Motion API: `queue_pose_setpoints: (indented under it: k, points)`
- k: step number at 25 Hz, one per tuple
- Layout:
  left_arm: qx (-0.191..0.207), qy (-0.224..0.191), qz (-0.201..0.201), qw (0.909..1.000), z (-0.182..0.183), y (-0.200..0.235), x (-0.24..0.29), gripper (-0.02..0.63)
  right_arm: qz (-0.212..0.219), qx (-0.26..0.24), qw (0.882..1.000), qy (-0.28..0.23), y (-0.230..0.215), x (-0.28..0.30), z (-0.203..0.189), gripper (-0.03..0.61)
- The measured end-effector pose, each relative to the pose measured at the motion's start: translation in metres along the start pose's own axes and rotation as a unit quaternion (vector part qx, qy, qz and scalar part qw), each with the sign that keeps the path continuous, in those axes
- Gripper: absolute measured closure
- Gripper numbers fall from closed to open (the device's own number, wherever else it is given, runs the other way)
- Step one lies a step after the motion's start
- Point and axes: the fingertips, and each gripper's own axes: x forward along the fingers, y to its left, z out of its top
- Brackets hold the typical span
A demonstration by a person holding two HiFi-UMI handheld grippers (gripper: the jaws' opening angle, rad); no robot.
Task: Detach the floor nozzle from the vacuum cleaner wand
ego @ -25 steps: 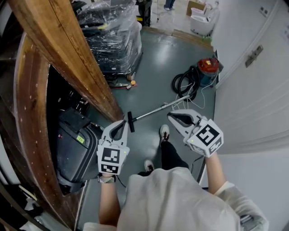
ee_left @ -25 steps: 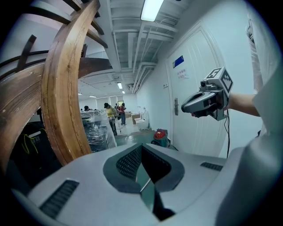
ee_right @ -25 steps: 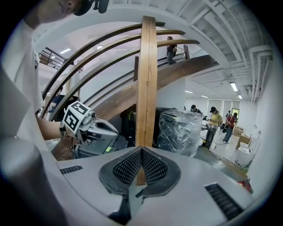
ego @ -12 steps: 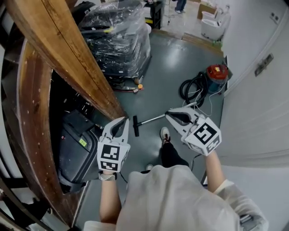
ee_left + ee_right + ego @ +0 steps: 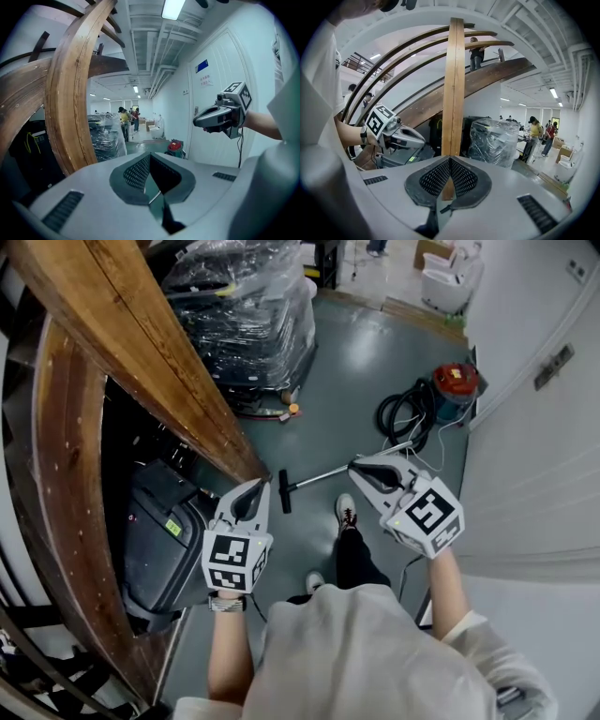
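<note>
1. The left gripper [image 5: 259,486] and the right gripper [image 5: 356,465] are smooth grey plastic with bumpy dark pads. Both are squeezed closed, with nothing inside.
2. The floor nozzle [image 5: 284,491], a short black bar, lies on the shiny grey floor [image 5: 352,362]. It is joined to the thin silver wand [image 5: 323,474].
3. The wand seems to reach a curly black hose [image 5: 401,414] by the round red vacuum cleaner [image 5: 457,382].
4. A second ago the right gripper's tip sat just under the wand. Now it covers it.
</note>
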Motion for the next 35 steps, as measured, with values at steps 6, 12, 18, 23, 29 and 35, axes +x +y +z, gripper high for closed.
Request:
queue_pose_setpoints:
  k: [6, 12, 18, 23, 29, 35]
  points:
    - [-0.002, 0.013, -0.01, 0.9999, -0.015, -0.012, -0.007, 0.617, -0.002, 0.01, 1.0, 0.011, 0.015, -0.004, -0.015, 0.551]
    - [-0.018, 0.021, -0.02, 0.9994, -0.033, -0.015, -0.001, 0.617, 0.004, 0.015, 1.0, 0.022, 0.017, -0.002, -0.026, 0.551]
    - [-0.008, 0.029, -0.025, 0.9992, -0.035, -0.016, 0.017, 0.617, 0.003, 0.026, 0.999, 0.027, -0.001, 0.005, -0.035, 0.551]
    - [0.011, 0.047, -0.027, 0.9985, -0.035, -0.012, 0.035, 0.617, 0.007, 0.031, 0.999, 0.027, -0.022, 0.017, -0.041, 0.551]
    - [0.021, 0.059, -0.031, 0.9976, -0.039, -0.002, 0.057, 0.617, 0.02, 0.03, 0.999, 0.03, -0.037, 0.042, -0.048, 0.551]
    - [0.017, 0.057, -0.026, 0.9979, -0.05, 0.01, 0.087, 0.617, 0.025, 0.03, 0.998, 0.039, -0.055, 0.061, -0.063, 0.551]
